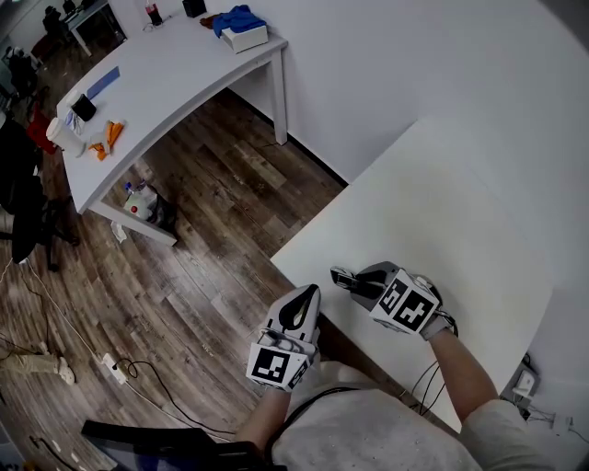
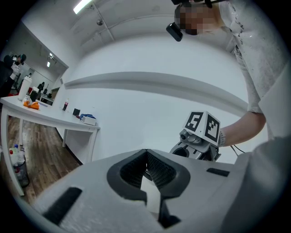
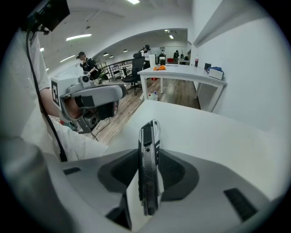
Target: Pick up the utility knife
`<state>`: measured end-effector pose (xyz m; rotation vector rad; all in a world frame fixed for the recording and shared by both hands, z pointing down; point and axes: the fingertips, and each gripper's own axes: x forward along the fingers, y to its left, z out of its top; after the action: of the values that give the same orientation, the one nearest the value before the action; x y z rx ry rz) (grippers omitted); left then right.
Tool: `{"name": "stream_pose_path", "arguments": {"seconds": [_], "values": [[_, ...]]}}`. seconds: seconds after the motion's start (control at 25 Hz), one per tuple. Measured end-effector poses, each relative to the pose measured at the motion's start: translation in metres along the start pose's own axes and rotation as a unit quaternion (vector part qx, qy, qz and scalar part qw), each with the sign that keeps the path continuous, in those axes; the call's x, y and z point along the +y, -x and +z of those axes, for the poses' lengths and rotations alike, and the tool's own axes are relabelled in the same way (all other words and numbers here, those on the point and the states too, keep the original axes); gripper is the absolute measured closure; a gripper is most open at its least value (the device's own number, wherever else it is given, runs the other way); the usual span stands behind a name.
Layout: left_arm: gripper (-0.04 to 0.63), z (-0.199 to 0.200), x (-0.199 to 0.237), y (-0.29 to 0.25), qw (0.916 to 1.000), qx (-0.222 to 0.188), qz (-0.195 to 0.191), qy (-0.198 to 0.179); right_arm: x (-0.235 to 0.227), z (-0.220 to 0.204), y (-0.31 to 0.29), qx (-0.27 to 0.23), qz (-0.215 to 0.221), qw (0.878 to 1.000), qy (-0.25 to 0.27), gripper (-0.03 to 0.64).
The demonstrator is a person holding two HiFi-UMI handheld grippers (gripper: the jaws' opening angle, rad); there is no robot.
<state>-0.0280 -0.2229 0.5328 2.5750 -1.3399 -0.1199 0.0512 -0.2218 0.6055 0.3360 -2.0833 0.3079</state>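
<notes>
The utility knife (image 3: pixel 149 134), black and silver, stands on edge between the pads of my right gripper (image 3: pixel 148 159), which is shut on it. From the head view the knife's tip (image 1: pixel 341 276) pokes out of the right gripper (image 1: pixel 357 285) just above the white table (image 1: pixel 442 212), near its front left corner. My left gripper (image 1: pixel 301 308) hovers off the table's front edge, to the left of the right one. Its jaws (image 2: pixel 146 166) are shut with nothing in them, and it looks level across at the right gripper's marker cube (image 2: pixel 203 125).
A long white desk (image 1: pixel 166 83) stands at the back left with a blue cloth on a white box (image 1: pixel 241 28) and small items. Bottles (image 1: pixel 138 198) sit under it. Wood floor with cables (image 1: pixel 110 368) lies between. A white wall borders the table.
</notes>
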Motion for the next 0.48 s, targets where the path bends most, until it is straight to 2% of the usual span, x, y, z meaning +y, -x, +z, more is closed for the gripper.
{"name": "stream_pose_path", "arguments": {"seconds": [0.48], "values": [[0.588, 0.025, -0.024, 0.002, 0.9997, -0.007, -0.023, -0.010, 0.008, 0.021, 0.047, -0.087, -0.036, 0.994, -0.057, 0.480]]}}
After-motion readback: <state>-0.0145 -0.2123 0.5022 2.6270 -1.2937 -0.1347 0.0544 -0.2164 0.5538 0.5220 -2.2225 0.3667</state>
